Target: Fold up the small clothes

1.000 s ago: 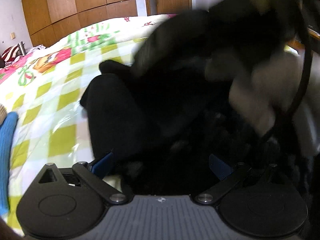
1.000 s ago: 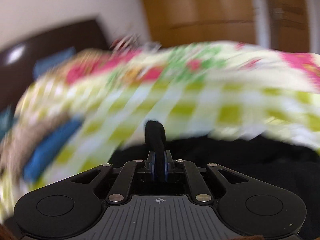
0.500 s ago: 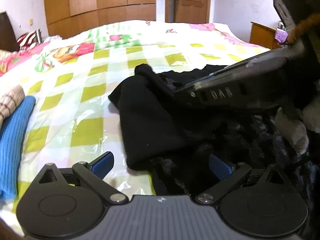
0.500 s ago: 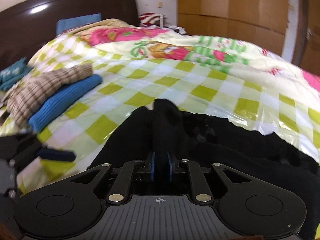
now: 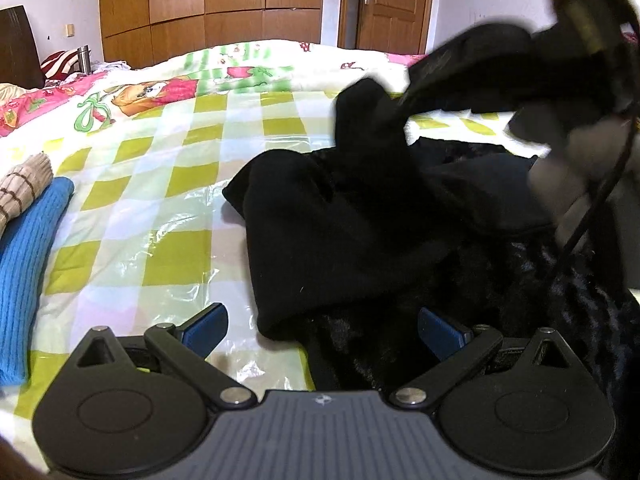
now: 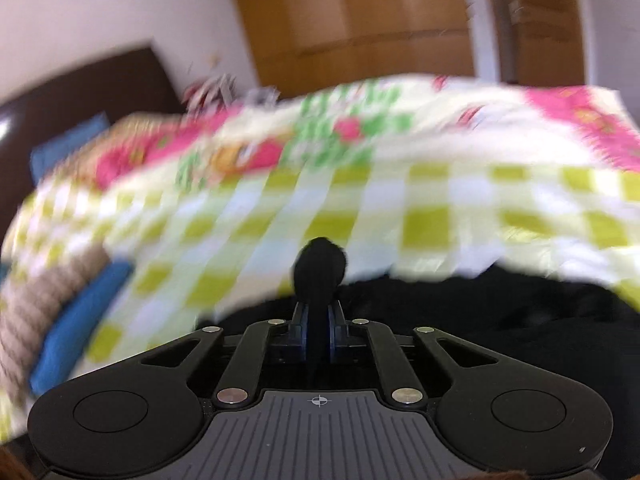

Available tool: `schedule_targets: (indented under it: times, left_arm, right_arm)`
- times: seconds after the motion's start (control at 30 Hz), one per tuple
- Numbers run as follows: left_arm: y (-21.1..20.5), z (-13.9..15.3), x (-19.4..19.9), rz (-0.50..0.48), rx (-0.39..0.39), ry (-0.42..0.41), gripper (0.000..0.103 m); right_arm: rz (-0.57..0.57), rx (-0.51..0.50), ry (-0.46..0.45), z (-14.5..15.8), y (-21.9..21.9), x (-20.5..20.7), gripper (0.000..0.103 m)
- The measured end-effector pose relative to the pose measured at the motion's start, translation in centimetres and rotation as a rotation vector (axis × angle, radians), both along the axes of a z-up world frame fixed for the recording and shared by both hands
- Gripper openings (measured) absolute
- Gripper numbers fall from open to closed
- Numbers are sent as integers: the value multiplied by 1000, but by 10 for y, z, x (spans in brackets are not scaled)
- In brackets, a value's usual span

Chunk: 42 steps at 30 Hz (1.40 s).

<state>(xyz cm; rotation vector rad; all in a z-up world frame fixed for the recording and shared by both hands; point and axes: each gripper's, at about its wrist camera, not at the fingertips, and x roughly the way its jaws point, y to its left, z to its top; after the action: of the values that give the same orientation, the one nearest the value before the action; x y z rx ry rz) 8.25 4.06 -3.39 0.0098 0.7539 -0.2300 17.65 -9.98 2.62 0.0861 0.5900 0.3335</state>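
Observation:
A black garment lies crumpled on the green-checked bed cover. My left gripper is open and low over the garment's near edge, with its blue pads on either side of the cloth. My right gripper is shut on a fold of the black garment and holds it lifted. In the left wrist view the right gripper shows at the upper right, with the cloth stretched up to it. The right wrist view is blurred by motion.
A folded blue knit and a brown striped folded piece lie at the left of the bed. Wooden wardrobes and a door stand behind the bed. A dark headboard is at the far left.
My right gripper has lifted its fold of the black garment up and away from the bed. The left gripper has stayed open over the garment's near edge.

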Motion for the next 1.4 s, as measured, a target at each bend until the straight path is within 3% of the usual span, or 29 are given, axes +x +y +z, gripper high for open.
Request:
schedule_targets:
  times: [0.07, 0.13, 0.23, 0.3, 0.4, 0.53, 0.67, 0.77, 0.9, 1.0, 1.07, 1.13, 1.2, 1.4]
  left_arm:
    - [0, 1, -1, -3, 2, 0, 103]
    - [-1, 1, -3, -4, 11, 3, 103]
    - [-1, 0, -10, -8, 30, 12, 103]
    - [0, 1, -13, -7, 41, 15, 103]
    - [2, 4, -15, -7, 55, 7, 103]
    - [3, 21, -3, -14, 52, -71, 103]
    - [3, 35, 26, 8, 40, -169, 103]
    - [-1, 29, 61, 18, 26, -142, 103]
    - [-16, 17, 88, 58, 126, -141, 103]
    - [-19, 11, 96, 83, 155, -110, 73]
    - [-13, 7, 99, 90, 112, -62, 65]
    - [-6, 6, 96, 100, 77, -53, 60]
    - [-4, 7, 93, 112, 66, -49, 55]
    - [-5, 12, 93, 125, 44, -22, 48]
  right_arm:
    - [61, -46, -107, 16, 2, -14, 8]
    - [188, -157, -155, 15, 21, -26, 9]
    - [418, -357, -82, -17, 57, -36, 11]
    - [498, -440, -59, -39, 67, -47, 11]
    - [519, -369, -35, -38, 56, -54, 14]
    - [465, -320, -42, -21, 36, -50, 19]
    - [324, -248, -16, -11, -3, -42, 21]
    - [192, -219, -2, -12, -37, -45, 31]
    - [32, -226, 10, -18, -81, -54, 32]
    - [-67, -264, 22, -25, -112, -60, 41]
    - [-97, -309, 25, -31, -126, -64, 42]
    - [-94, -360, 24, -37, -132, -66, 46]
    - [-69, -412, 12, -42, -132, -69, 58]
    - [-28, -472, -3, -51, -141, -84, 61]
